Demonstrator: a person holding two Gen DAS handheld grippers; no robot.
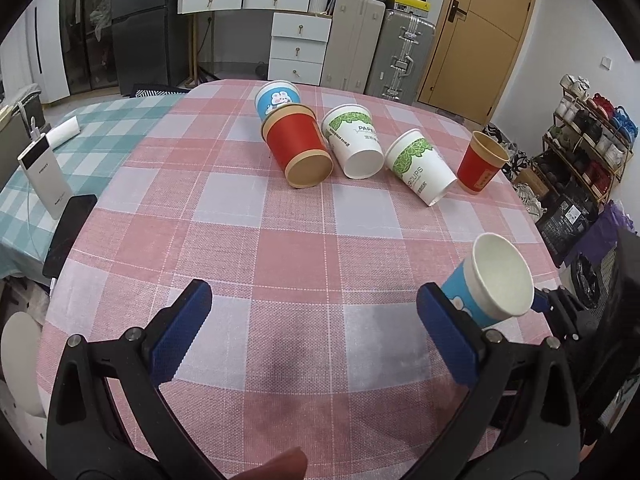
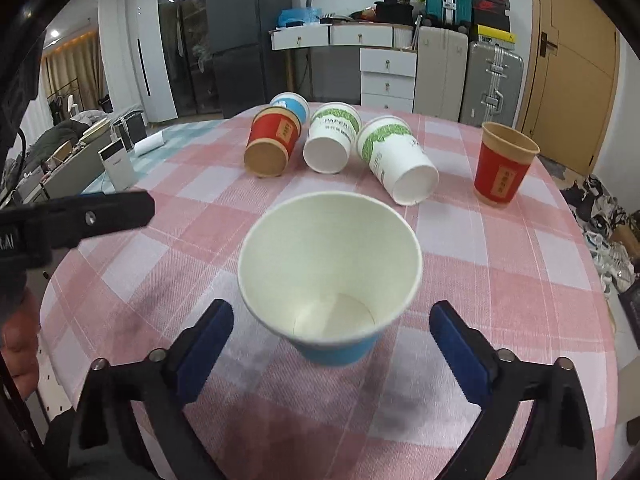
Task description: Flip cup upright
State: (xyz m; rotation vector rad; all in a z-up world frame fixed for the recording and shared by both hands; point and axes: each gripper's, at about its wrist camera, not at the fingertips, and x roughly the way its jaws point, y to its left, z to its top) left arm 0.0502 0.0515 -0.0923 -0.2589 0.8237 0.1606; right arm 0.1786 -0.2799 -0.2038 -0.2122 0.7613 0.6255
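Observation:
A blue paper cup (image 2: 332,272) with a white inside stands mouth up on the pink checked tablecloth (image 2: 500,264), between the wide-open fingers of my right gripper (image 2: 332,328), which do not touch it. It also shows in the left wrist view (image 1: 496,284) at the right. My left gripper (image 1: 312,300) is open and empty over bare cloth. A red cup (image 2: 504,164) stands upright at the right. A red cup (image 2: 272,144), two white-and-green cups (image 2: 330,140) (image 2: 400,160) and a blue cup (image 2: 290,106) lie on their sides at the back.
A white power bank (image 1: 42,178) and a black phone (image 1: 68,232) sit at the table's left edge. A green checked cloth (image 1: 104,136) covers the surface to the left. Drawers, suitcases and a door stand behind the table.

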